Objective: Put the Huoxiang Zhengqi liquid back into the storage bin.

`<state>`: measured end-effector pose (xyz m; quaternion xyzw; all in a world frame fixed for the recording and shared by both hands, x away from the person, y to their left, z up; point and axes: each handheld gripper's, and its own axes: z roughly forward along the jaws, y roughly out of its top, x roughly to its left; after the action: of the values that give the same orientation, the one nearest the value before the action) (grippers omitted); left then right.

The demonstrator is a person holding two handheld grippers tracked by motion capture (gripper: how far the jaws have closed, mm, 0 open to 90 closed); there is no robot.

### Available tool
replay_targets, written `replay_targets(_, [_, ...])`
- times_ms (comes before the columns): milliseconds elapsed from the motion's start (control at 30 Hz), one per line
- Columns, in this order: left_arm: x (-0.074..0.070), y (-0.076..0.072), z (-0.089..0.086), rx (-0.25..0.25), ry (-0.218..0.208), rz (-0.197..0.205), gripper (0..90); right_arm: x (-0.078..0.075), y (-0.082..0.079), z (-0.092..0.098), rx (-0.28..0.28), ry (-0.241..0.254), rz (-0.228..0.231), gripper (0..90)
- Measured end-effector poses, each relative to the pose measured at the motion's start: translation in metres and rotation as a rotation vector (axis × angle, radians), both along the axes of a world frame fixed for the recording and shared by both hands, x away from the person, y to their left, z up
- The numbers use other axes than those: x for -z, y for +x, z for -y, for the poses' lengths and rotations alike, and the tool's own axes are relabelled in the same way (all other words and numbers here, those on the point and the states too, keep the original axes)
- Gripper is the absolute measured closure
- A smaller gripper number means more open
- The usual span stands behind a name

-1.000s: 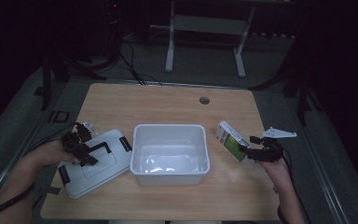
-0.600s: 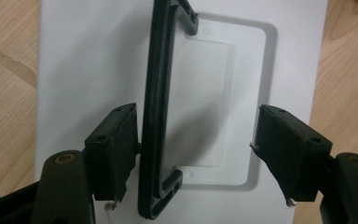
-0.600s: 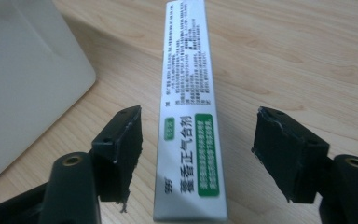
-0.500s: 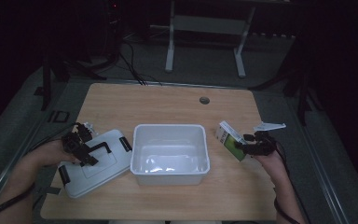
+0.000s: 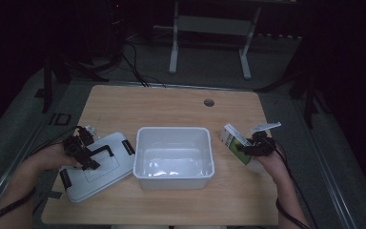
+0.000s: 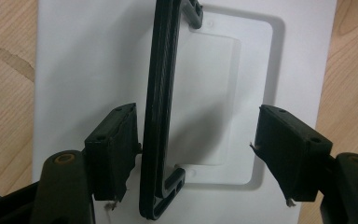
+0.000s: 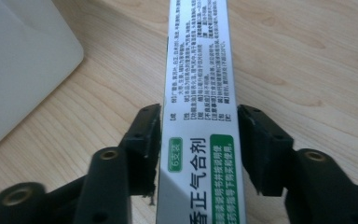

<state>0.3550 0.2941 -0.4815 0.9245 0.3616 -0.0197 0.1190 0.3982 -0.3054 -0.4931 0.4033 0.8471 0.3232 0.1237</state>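
Observation:
A white and green carton (image 5: 234, 142) with printed text lies on the wooden table right of the white bin (image 5: 145, 164). My right gripper (image 5: 253, 148) has just been closing its jaws. In the right gripper view its pads (image 7: 149, 135) sit against both long sides of the carton (image 7: 200, 70), held by the right gripper (image 7: 198, 121). The white lid (image 5: 93, 171) rests flat at the left. My left gripper (image 5: 80, 151) hangs over it. In the left gripper view the left gripper (image 6: 196, 135) stands open around the lid's black handle (image 6: 161, 93), which is close to one pad.
A cable hole (image 5: 208, 102) is set in the table (image 5: 162, 105) near its far edge. Dark floor, cables and a metal stand lie beyond. The bin is empty. A person's forearms come in from the bottom corners.
My right gripper has slid left onto the carton and its jaws have narrowed around it. The left gripper and the lid have stayed put.

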Motion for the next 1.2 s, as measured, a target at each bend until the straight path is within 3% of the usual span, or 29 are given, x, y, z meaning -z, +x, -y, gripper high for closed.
replay_targets(133, [-0.001,0.000,0.000,-0.002,-0.005,0.003,30.3,0.003,0.003,-0.004,0.000,-0.039,-0.014,56.4])
replay_targets(200, [-0.001,0.000,0.001,-0.003,-0.006,0.004,30.3,0.005,0.005,-0.005,0.001,-0.034,-0.028,59.4])
replay_targets(500, [-0.001,0.000,0.001,-0.002,-0.005,-0.002,30.3,0.001,0.001,-0.007,-0.008,-0.094,0.006,64.6])
replay_targets(967, [-0.003,-0.001,0.003,0.007,-0.001,-0.003,30.3,-0.017,-0.017,0.000,-0.046,-0.042,0.006,65.1])
replay_targets(1200, [-0.002,-0.001,0.005,0.008,0.001,-0.009,30.3,-0.041,-0.035,0.001,-0.110,-0.027,0.022,65.1])
